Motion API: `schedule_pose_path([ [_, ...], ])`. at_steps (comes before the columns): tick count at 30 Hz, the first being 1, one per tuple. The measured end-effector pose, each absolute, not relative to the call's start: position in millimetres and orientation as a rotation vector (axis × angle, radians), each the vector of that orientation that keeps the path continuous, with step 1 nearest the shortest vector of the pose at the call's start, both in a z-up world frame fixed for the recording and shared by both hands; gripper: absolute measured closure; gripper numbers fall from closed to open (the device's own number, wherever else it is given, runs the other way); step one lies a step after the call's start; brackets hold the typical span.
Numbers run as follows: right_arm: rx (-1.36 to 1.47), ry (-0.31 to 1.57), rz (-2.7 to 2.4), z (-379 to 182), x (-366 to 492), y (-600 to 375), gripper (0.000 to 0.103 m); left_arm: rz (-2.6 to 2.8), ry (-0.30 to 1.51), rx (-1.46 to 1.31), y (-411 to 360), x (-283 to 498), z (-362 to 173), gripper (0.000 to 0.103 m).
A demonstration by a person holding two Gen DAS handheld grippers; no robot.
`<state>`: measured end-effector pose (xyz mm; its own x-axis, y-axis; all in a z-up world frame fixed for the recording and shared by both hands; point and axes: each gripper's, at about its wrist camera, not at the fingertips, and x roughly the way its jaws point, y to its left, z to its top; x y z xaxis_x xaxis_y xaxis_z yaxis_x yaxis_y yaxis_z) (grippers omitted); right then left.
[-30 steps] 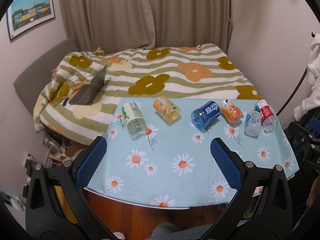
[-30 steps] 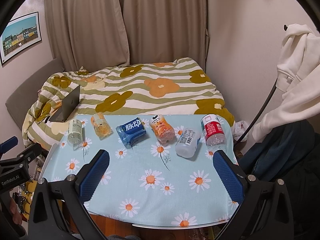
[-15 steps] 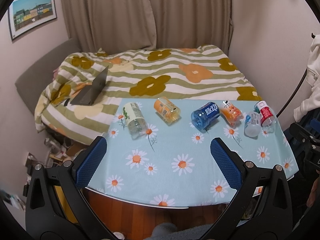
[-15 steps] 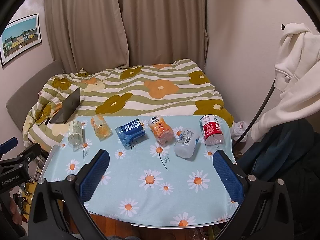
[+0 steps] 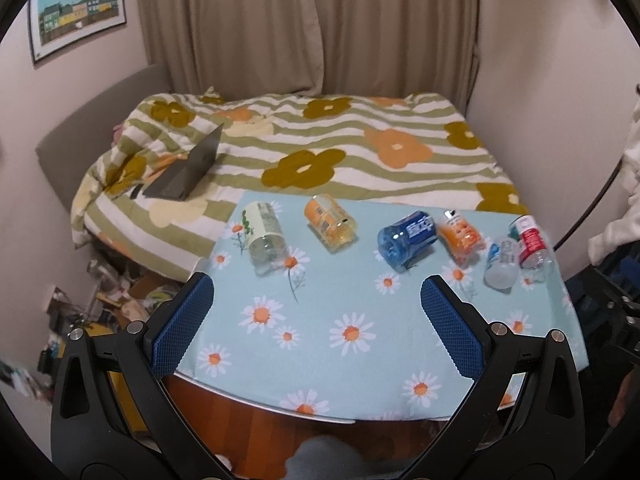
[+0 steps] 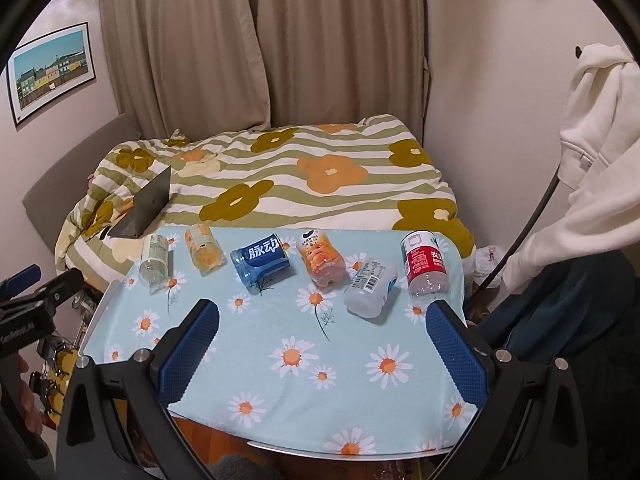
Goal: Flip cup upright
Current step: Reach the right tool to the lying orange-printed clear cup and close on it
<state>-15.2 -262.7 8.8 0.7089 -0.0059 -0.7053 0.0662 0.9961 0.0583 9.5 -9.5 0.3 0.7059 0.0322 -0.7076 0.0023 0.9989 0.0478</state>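
Observation:
Several cut-off bottle cups lie on their sides in a row along the far edge of the daisy-cloth table (image 5: 320, 320): a green-label cup (image 5: 264, 236), a yellow-orange cup (image 5: 330, 226), a blue cup (image 5: 406, 238), an orange cup (image 5: 460, 238), a clear white-label cup (image 5: 502, 266) and a red-label cup (image 5: 532, 246). In the right wrist view they run from the green-label cup (image 6: 155, 260) and blue cup (image 6: 262, 262) to the red-label cup (image 6: 425, 266). My left gripper (image 5: 318, 294) and right gripper (image 6: 322, 320) are open and empty, above the table's near part.
A bed with a flowered striped duvet (image 5: 320, 152) lies behind the table, with an open laptop (image 5: 188, 172) on it. Clutter (image 5: 120, 288) lies on the floor at the left. A white garment (image 6: 592, 152) hangs on the right wall. The left gripper's body (image 6: 32, 304) shows at the left.
Both grippers have risen and drawn slightly nearer the table; the cups sit a little lower in both views. Nothing on the table has moved.

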Motion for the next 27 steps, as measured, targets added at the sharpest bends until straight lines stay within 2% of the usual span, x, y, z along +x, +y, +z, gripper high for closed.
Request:
schedule_pose_path([
  [11,0.072,0.841,-0.016,-19,22,-296,0.000,0.020,0.864,0.041,-29,81,-20,0.000],
  [27,0.095,0.992,-0.055,-76,149,-296,0.000,0.012,1.141,-0.027,-26,257,-114,0.000],
])
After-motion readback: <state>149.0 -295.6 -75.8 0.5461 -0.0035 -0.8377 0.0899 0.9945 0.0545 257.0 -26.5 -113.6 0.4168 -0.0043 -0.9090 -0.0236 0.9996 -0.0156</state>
